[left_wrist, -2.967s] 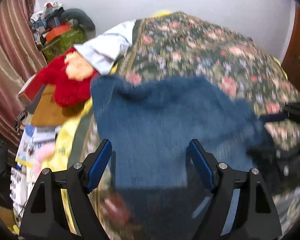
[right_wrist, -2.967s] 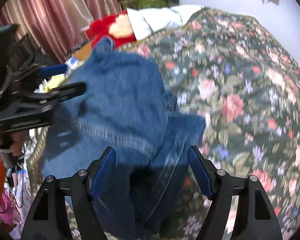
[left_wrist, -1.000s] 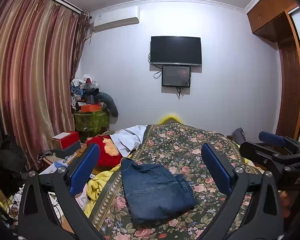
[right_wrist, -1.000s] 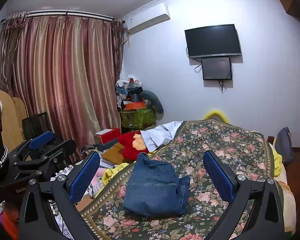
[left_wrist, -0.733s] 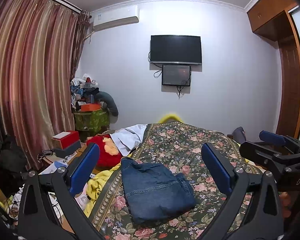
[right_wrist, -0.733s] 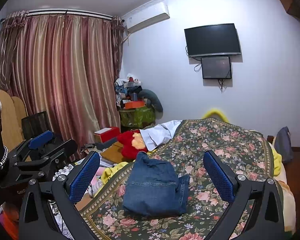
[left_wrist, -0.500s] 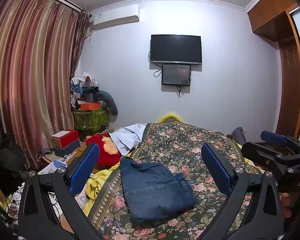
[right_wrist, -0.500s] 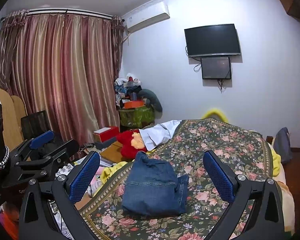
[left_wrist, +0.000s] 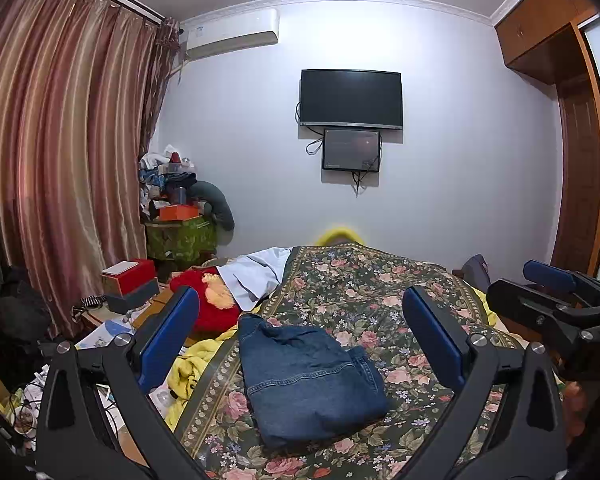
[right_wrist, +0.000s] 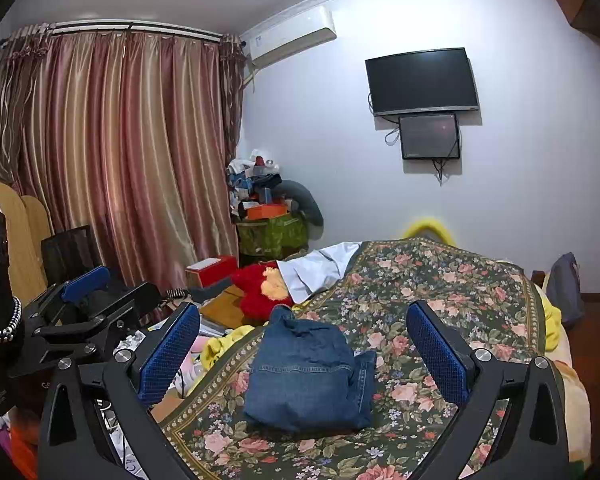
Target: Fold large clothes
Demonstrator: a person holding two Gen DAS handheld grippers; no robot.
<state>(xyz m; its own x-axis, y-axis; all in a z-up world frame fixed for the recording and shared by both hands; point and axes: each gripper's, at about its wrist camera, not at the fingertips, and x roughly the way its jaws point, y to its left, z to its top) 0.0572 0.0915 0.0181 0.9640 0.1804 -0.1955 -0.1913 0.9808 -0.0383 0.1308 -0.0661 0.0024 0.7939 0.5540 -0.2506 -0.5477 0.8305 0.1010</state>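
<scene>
we found the bed [left_wrist: 380,292] under its floral cover the biggest thing in the room, running away from us toward the far wall. the folded jeans [left_wrist: 308,376] lay on its near left part, close to the edge, long axis along the bed, narrow bunched end pointing at the wall. both tools hung above, well apart from the denim. left gripper [left_wrist: 300,344] stood spread wide, holding nothing; right gripper [right_wrist: 304,352] likewise gaped empty. on the right gripper's body, seen from the left, we read only "da"; the rest was cut off.
</scene>
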